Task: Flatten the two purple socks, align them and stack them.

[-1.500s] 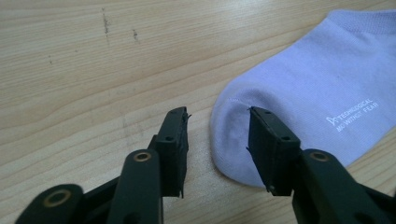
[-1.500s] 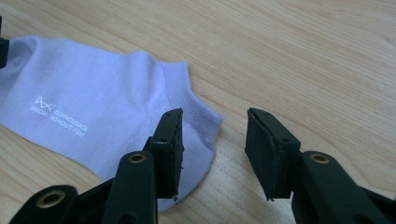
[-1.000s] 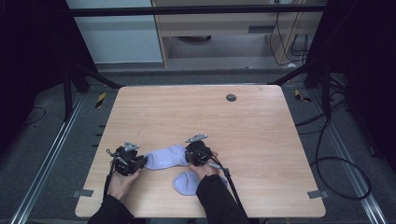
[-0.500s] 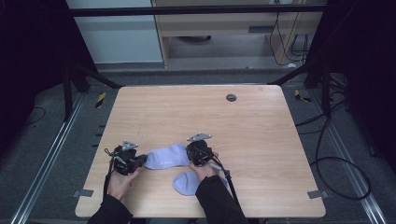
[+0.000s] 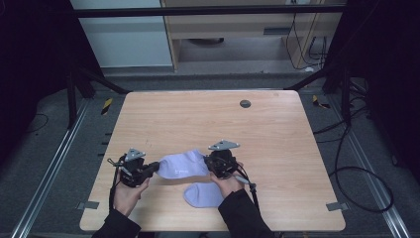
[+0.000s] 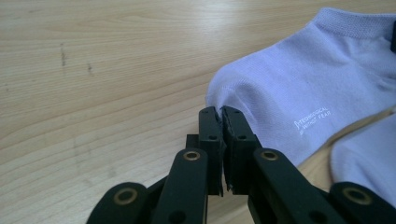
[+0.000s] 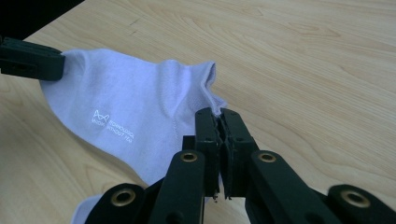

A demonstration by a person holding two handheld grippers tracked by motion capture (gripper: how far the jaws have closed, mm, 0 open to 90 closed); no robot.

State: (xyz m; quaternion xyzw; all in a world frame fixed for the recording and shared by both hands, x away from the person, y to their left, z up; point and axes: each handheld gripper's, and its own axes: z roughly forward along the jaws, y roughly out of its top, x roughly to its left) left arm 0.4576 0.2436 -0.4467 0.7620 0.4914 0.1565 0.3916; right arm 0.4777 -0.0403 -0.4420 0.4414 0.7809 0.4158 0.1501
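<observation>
Since a second ago the left claw [image 5: 154,167] and the right claw [image 5: 210,163] have both clamped tight on opposite ends of the lilac sock [image 5: 182,164], now stretched between them just above the table [image 5: 198,119], its mate [image 5: 202,195] lying near; no containers present.

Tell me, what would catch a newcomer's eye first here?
A pale lilac sock stretched between two black claws near the table's front edge: the left claw pinches one end, the right claw the other. A second sock lies just below it, by the right hand.
</observation>
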